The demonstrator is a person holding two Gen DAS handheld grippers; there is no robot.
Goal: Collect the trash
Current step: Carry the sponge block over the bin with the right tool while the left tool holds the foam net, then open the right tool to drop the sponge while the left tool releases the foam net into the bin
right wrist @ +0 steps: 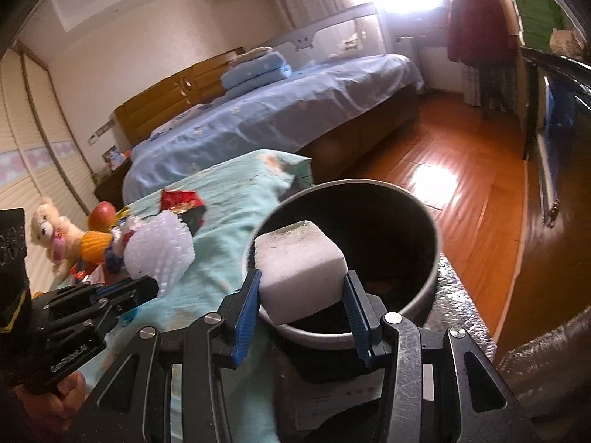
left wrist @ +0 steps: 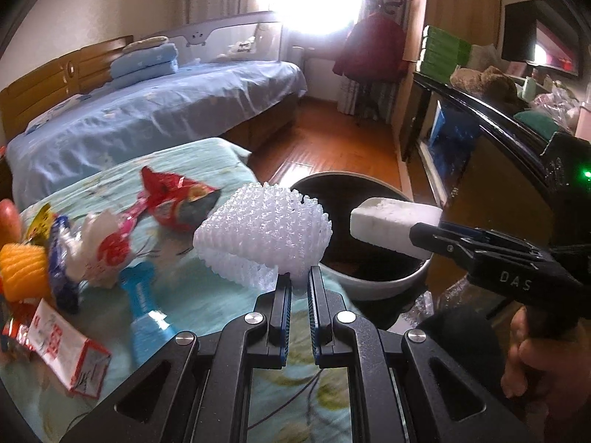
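Note:
My left gripper [left wrist: 299, 277] is shut on a white foam fruit net [left wrist: 264, 232], held above the table's right edge beside the round trash bin [left wrist: 384, 280]. From the right wrist view the same net [right wrist: 159, 251] shows at the left gripper's tip. My right gripper [right wrist: 301, 282] is shut on a white foam block [right wrist: 301, 269], held over the bin's dark opening [right wrist: 388, 221]. In the left wrist view the block [left wrist: 395, 221] hangs over the bin's far rim.
Wrappers lie on the teal tablecloth [left wrist: 207, 295]: a red bag [left wrist: 177, 199], a red-white wrapper [left wrist: 107, 247], a blue packet [left wrist: 144, 302], a small red-white carton [left wrist: 66, 350], a yellow net [left wrist: 22, 269]. A blue bed [left wrist: 147, 110] and wooden floor [left wrist: 325, 140] lie beyond.

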